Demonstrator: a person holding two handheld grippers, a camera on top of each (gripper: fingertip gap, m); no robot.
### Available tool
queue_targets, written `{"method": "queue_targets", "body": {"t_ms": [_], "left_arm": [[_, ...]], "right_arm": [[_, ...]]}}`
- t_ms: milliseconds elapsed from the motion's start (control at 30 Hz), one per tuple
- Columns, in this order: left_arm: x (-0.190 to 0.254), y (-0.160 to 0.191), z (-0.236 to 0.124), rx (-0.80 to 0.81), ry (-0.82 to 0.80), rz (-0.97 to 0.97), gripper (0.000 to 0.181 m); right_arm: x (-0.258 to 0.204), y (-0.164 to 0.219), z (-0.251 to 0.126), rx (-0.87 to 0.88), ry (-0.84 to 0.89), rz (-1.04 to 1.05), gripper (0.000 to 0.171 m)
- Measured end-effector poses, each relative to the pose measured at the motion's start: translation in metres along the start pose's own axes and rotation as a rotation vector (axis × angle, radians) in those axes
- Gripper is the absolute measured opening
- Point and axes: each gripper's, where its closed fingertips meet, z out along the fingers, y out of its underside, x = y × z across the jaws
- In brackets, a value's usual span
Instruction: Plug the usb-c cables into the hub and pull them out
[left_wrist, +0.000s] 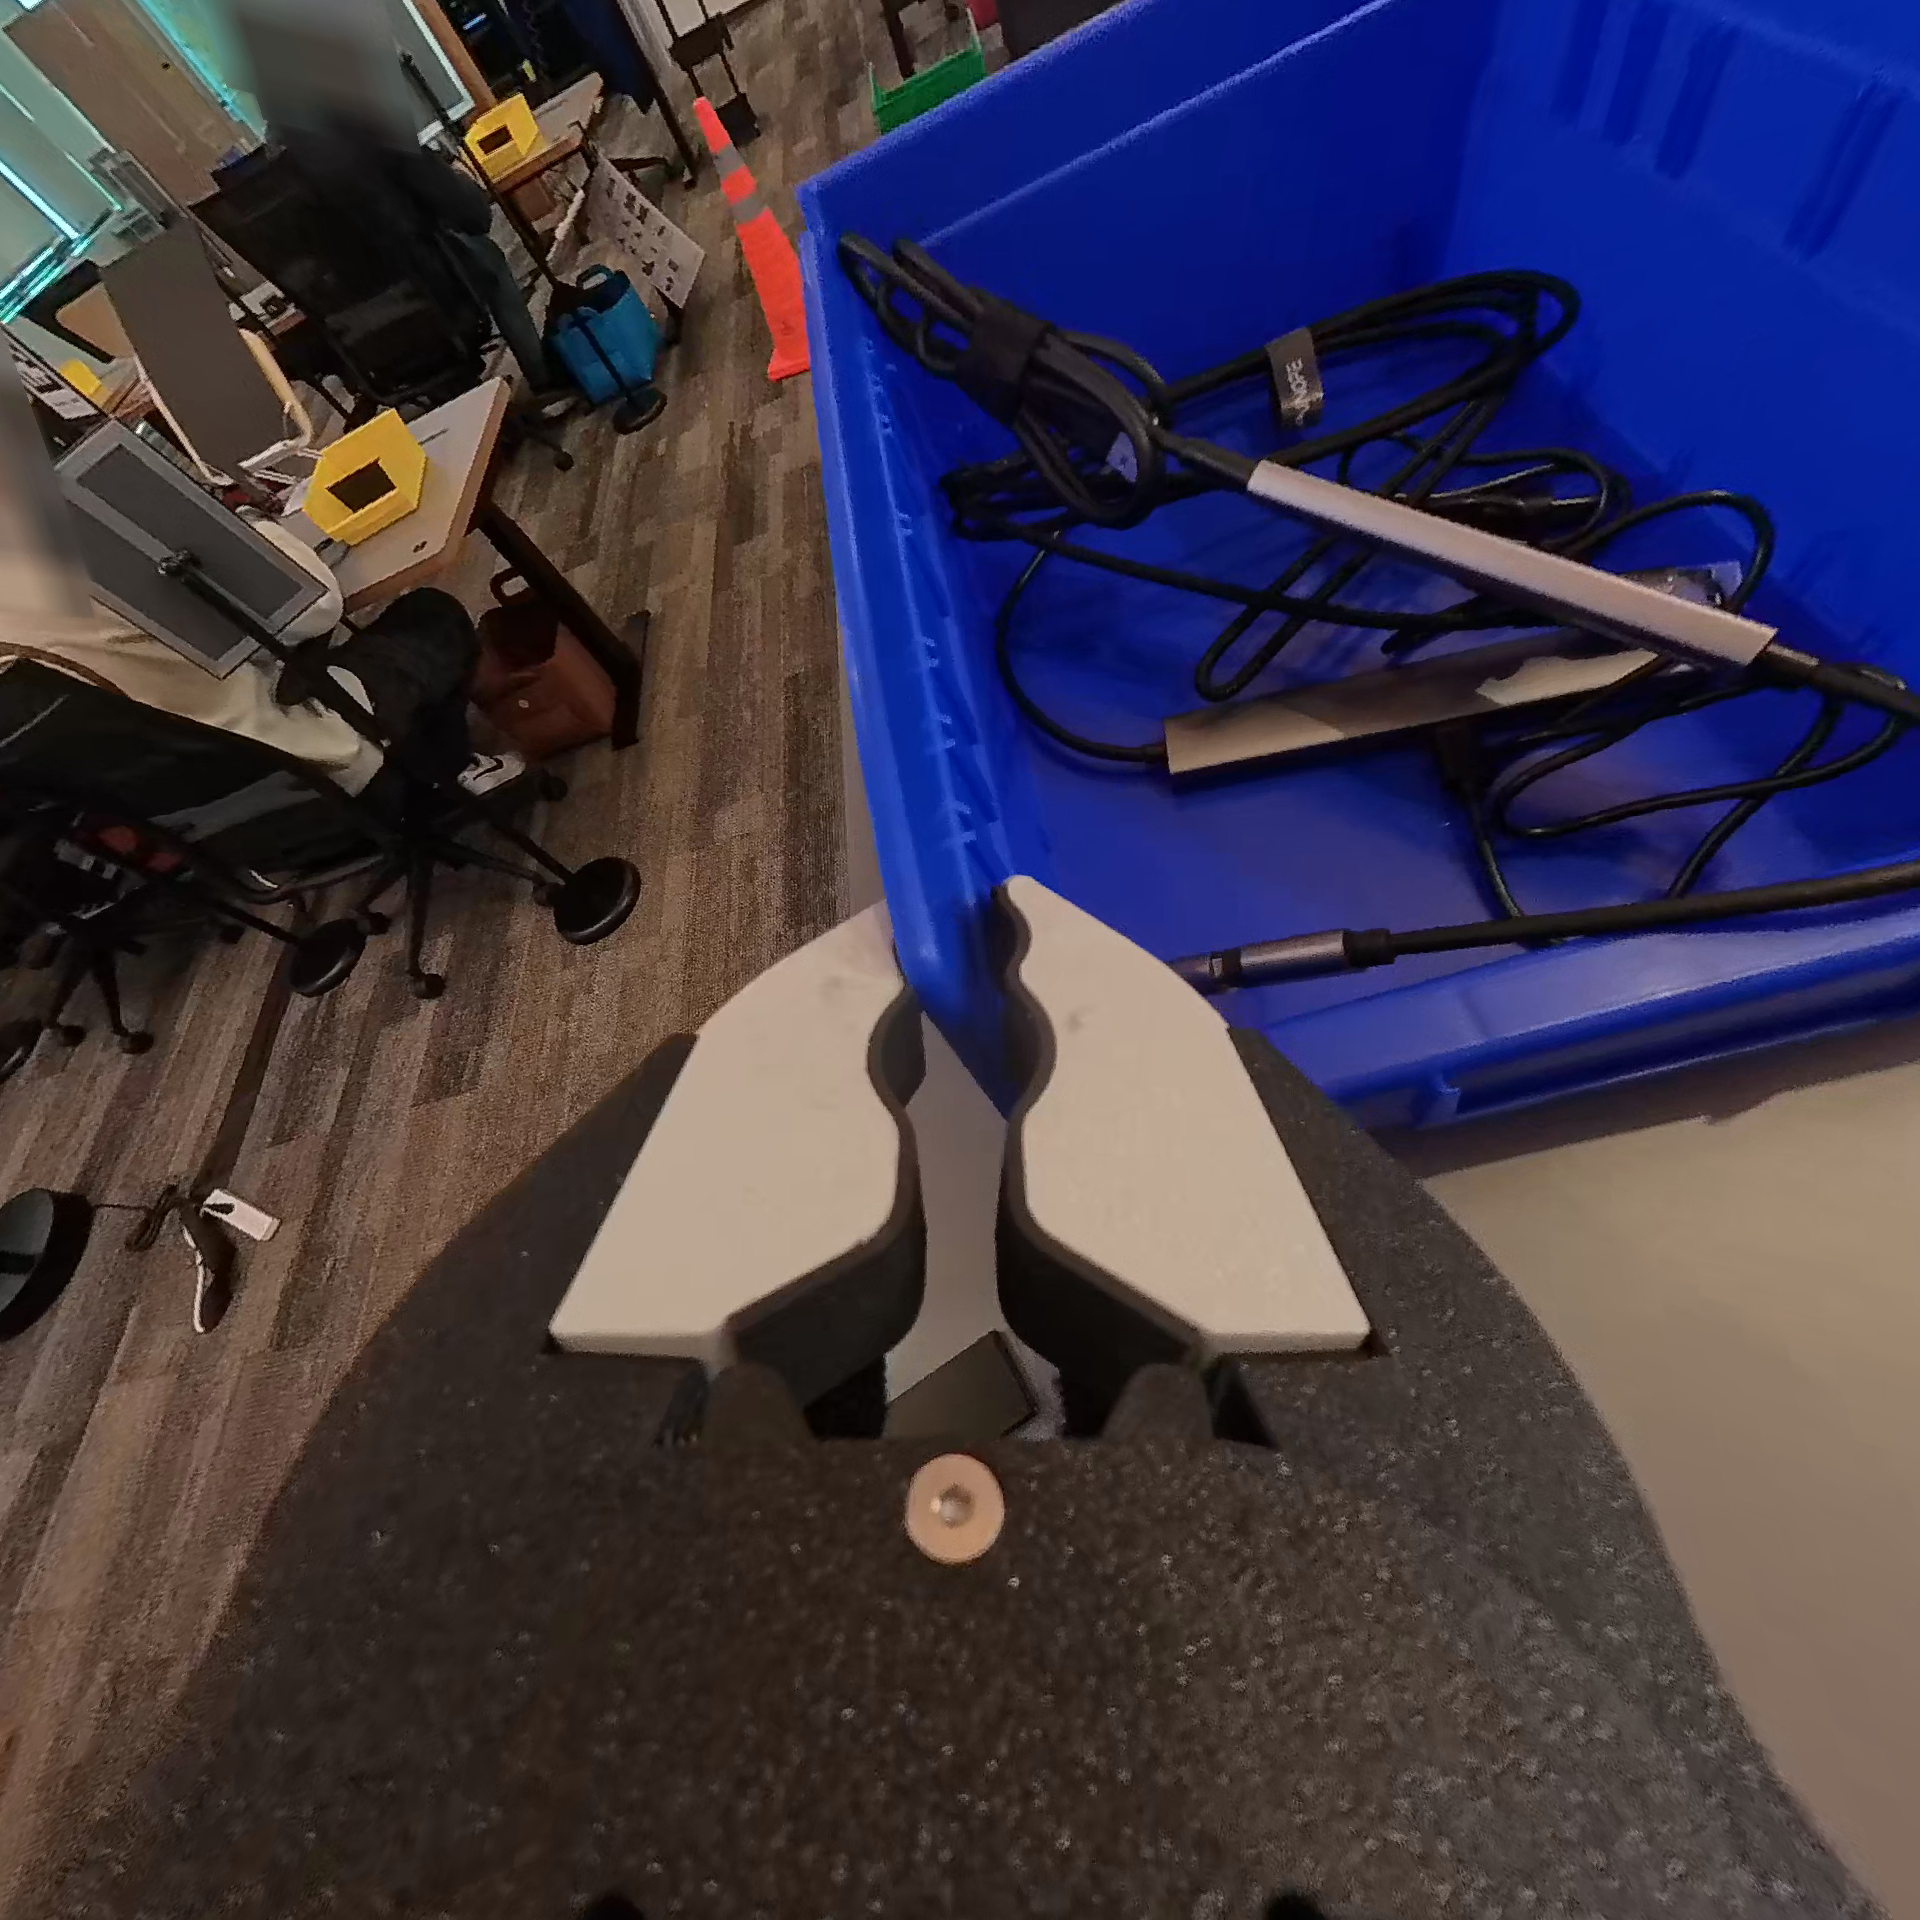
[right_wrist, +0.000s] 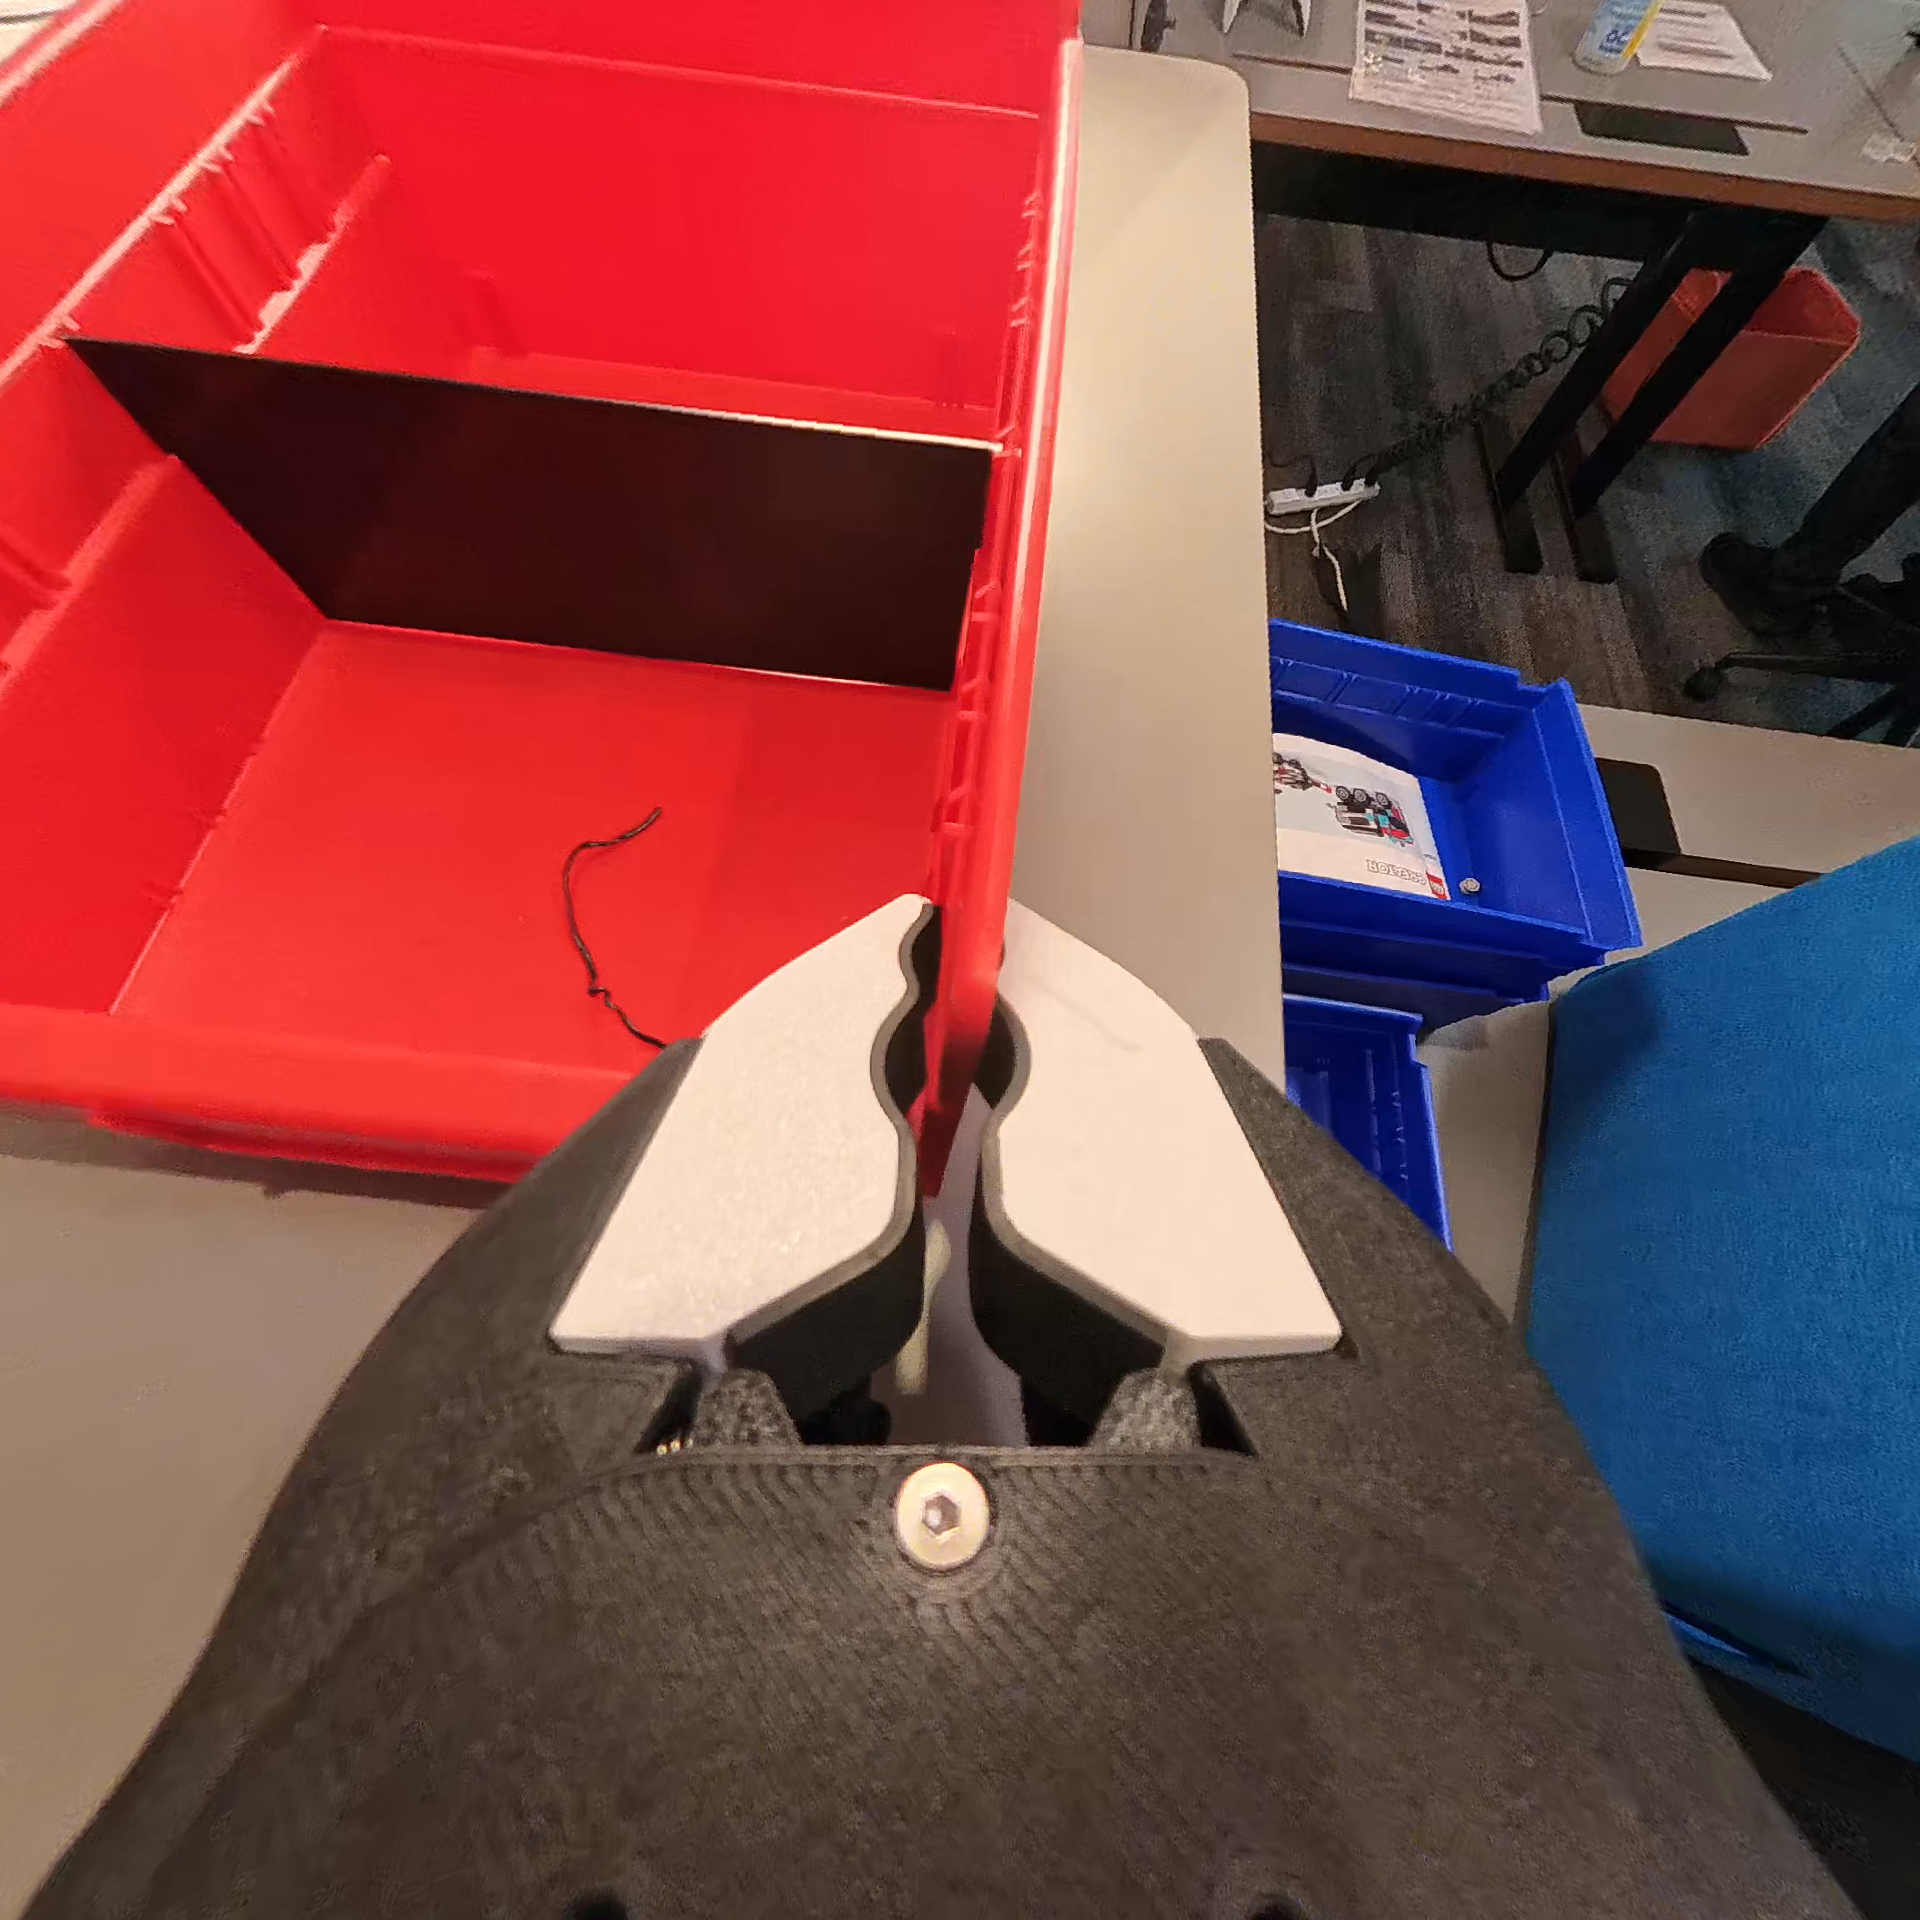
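Left wrist view: the left gripper (left_wrist: 961, 1023) has its two grey fingers (left_wrist: 774, 1132) clenched onto the near left corner of a blue bin (left_wrist: 935, 665), one finger outside the wall and the other inside it. Just past the fingertips, a cable plug (left_wrist: 1262, 958) with a grey metal sleeve lies over the bin's near rim. Deeper in the bin lies a flat grey hub (left_wrist: 1392, 717) with a black cable running into its left end; above it a second slim silver hub (left_wrist: 1496, 561) lies slantwise across a tangle of black cables (left_wrist: 1351, 416), one bundle tied with a strap by the left wall. The bin stands at the left edge of a pale table (left_wrist: 1704, 1351). Beyond that edge are patterned carpet, an orange cone (left_wrist: 764, 239) and desks with yellow boxes.

In the right wrist view, the right gripper (right_wrist: 961, 1023) is clamped on the right wall of a red bin (right_wrist: 520, 810) near its near right corner. A black divider (right_wrist: 582, 520) crosses the bin; a thin black thread (right_wrist: 592, 925) lies on the floor of the near compartment. The red bin sits on the same pale table (right_wrist: 1143, 623), near its right edge. Off the table to the right are stacked blue bins (right_wrist: 1455, 831), one holding a booklet.
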Motion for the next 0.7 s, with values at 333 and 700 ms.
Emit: {"method": "queue_targets", "body": {"t_ms": [333,700], "left_arm": [[-0.003,0.003,-0.002,-0.009,0.003,-0.007,0.01],[-0.013,0.012,-0.012,-0.042,-0.046,-0.01,0.011]], "right_arm": [[0.002,0.002,-0.003,0.002,0.023,0.018,0.004],[0.006,-0.004,0.007,0.007,0.066,0.05,0.003]]}}
